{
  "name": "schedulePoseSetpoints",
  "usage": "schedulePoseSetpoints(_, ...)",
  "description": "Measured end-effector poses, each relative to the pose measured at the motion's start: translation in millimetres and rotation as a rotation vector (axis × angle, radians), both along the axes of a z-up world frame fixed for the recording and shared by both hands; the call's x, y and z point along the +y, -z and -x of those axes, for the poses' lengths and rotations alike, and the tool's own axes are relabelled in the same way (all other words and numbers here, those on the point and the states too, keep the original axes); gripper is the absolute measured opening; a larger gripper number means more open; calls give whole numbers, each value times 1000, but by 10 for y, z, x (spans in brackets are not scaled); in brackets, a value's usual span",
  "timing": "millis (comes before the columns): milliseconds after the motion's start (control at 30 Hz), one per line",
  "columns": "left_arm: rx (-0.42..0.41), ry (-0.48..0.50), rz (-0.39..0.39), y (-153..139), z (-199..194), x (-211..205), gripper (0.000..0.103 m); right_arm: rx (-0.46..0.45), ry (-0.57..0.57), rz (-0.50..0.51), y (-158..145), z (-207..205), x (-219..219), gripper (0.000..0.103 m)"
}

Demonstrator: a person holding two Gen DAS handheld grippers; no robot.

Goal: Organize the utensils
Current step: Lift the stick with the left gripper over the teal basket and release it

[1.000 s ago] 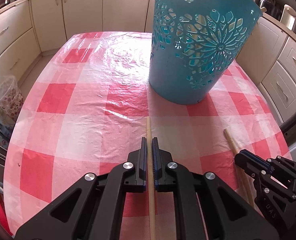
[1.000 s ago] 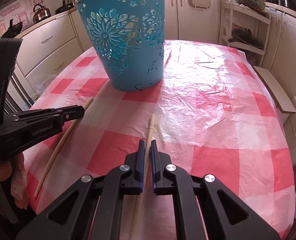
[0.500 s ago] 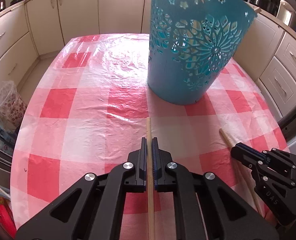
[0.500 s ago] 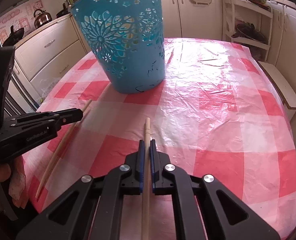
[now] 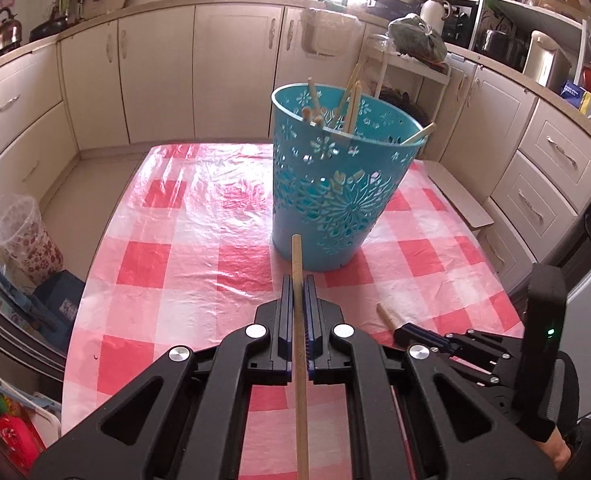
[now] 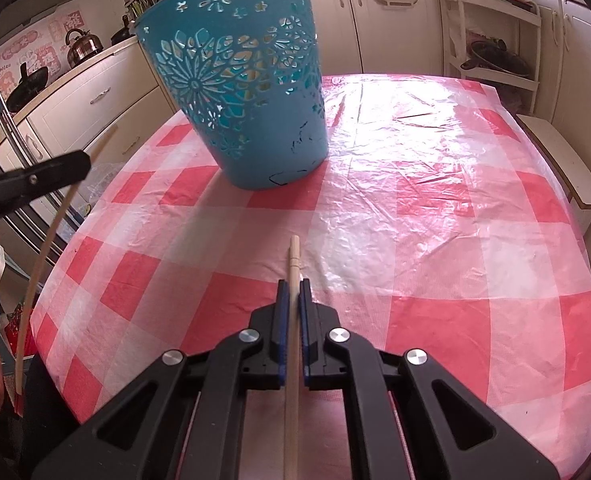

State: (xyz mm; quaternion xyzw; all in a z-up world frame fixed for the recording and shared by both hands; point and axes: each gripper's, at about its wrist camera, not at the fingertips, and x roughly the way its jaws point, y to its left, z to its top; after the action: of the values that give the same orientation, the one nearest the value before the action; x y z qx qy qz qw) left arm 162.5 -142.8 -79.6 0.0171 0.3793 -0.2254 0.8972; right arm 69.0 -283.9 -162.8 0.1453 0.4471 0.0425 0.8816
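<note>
A wooden chopstick (image 5: pixel 298 320) is clamped between the closed jaws of the left gripper (image 5: pixel 298 292); it runs straight along the fingers, its blunt tip poking out past them toward 12 o'clock and overlapping the lower wall of the basket in the left wrist view. In the right wrist view the same chopstick (image 6: pixel 51 224) shows at 9 o'clock as a long pale curve hanging clear above the bench edge, pinched in the black fingers of the left gripper (image 6: pixel 83 162).

A second wooden chopstick (image 6: pixel 292 320), with a grooved ring near its end, is pinched in the closed right gripper (image 6: pixel 291 292), its tip reaching out toward 12 o'clock over a pale square of the cloth. From the left wrist view the right gripper (image 5: pixel 401 330) sits low at 4 o'clock, with the end of that chopstick (image 5: pixel 385 314) sticking out of it toward 11 o'clock, close to the tablecloth.

The teal plastic basket (image 5: pixel 335 200), cut through with flower patterns, stands upright on the bench (image 6: pixel 435 208) beyond both grippers, at 12 o'clock in the left view and 11 o'clock in the right. Several more wooden sticks (image 5: pixel 351 104) lean inside it, their ends rising above the rim.

The bench is covered with a red-and-white checked cloth under clear plastic. Cream kitchen cabinets (image 5: pixel 155 76) ring the room, and a kettle (image 6: pixel 81 46) stands on the far counter at 10 o'clock.
</note>
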Motion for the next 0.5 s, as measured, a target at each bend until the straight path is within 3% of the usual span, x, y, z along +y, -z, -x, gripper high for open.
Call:
schedulePoseSetpoints(167,-74,0,95,-429,84,123,5,0,0,0,-1,0,-3,5)
schedulePoseSetpoints(333,-213,-15,242,-1090,37,260,5,0,0,-2,0,-1,-6,5)
schedulePoseSetpoints(500,-356,-8,346,-1604,-146,144,5,0,0,-21,2,-2,-40,6)
